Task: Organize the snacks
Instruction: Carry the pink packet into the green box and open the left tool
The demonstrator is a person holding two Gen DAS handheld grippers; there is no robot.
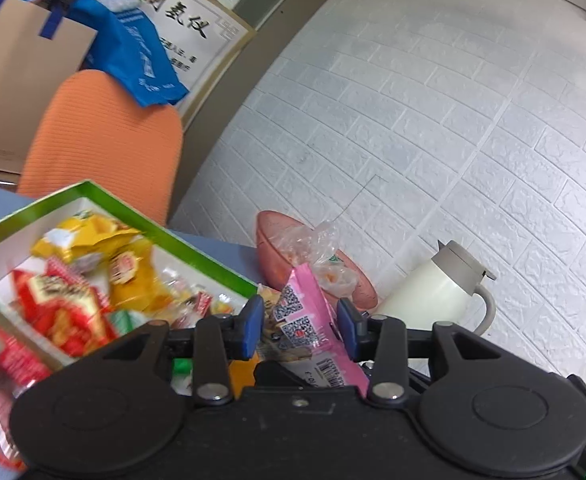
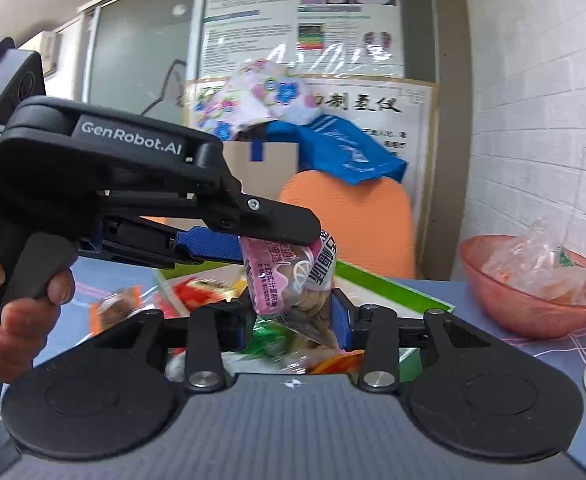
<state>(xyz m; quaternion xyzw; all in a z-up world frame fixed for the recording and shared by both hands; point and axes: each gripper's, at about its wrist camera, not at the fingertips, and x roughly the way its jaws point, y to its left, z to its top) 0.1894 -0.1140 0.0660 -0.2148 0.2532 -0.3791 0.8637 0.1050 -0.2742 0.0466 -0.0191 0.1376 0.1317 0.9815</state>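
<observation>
- Left claw (image 2: 281, 242) is clamped on the top of a pink snack packet (image 2: 289, 276), holding it up above the green box (image 1: 141, 216) of snacks on the blue counter (image 2: 473, 320).
- Right claw (image 2: 293, 320) has the packet's lower end between its blue pads (image 2: 343, 320); whether they press it cannot be told.
- A hand (image 2: 17, 308) grips the left claw's handle.
- Pink bowl (image 2: 533, 292) sits to the right, a white jug (image 1: 441, 284) beside it.

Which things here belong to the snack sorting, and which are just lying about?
Job:
- pink snack packet, held by both tools
- left tool
- right tool
- green box of snacks

Lying about:
- pink bowl of wrappers
- white jug
- orange chair
- blue bag
</observation>
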